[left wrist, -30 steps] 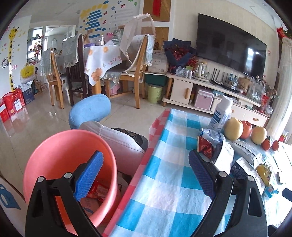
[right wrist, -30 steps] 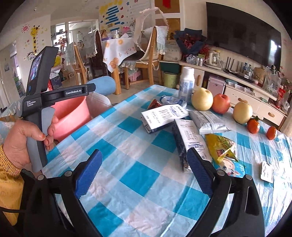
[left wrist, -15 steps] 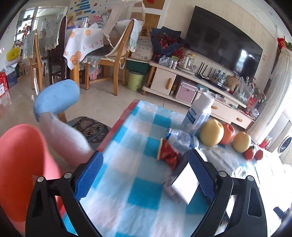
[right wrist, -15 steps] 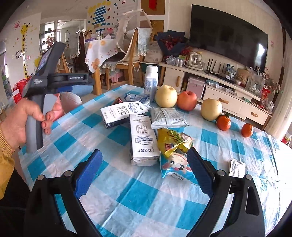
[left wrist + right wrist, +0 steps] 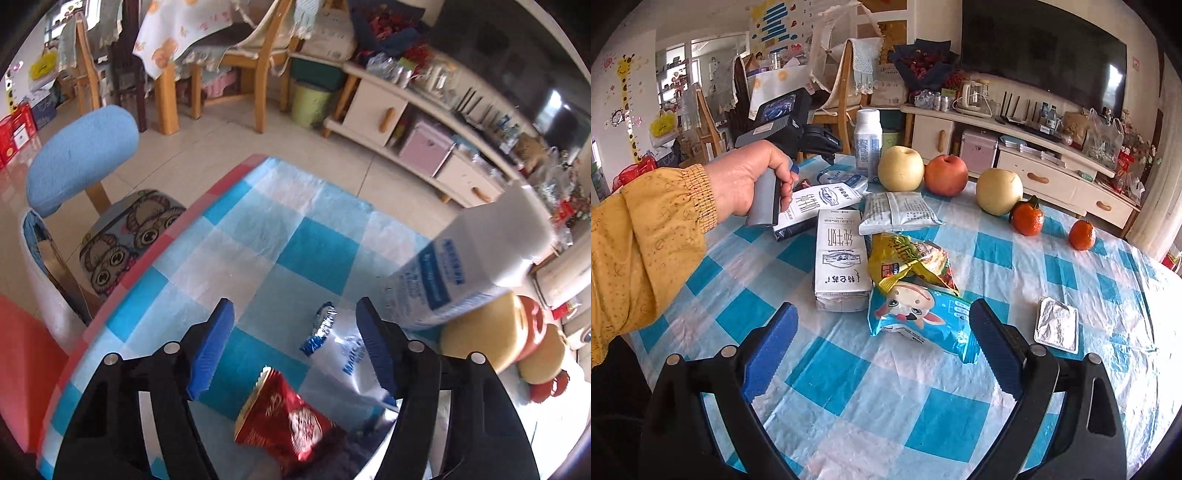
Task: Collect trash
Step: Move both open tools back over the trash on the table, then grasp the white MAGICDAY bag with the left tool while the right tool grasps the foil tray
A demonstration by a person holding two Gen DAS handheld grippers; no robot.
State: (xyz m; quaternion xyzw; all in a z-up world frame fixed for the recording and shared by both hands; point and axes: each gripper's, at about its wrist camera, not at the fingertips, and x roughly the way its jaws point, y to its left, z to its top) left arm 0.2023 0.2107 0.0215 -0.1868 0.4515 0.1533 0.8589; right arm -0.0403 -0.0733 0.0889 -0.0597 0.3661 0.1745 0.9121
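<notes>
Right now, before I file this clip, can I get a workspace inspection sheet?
Surface: blue-and-white checked tablecloth, no spill seen.
Job's things: red foil wrapper and clear crinkled wrapper below left gripper; two white milk cartons, snack bags.
Clutter: white plastic bottle, pears, apple, tangerines.
Grippers: left closing, pressing on nothing; right gripper open, empty.
Cables: nothing seen.
Surroundings: blue-backed chair, wooden chairs, television cabinet.

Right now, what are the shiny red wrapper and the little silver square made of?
The red wrapper looks like glossy foil-lined plastic: it glints and has a crimped gold edge. The silver square looks like crinkled aluminium foil, perhaps a peel-off lid: it is matte-bright, with wrinkles.
</notes>
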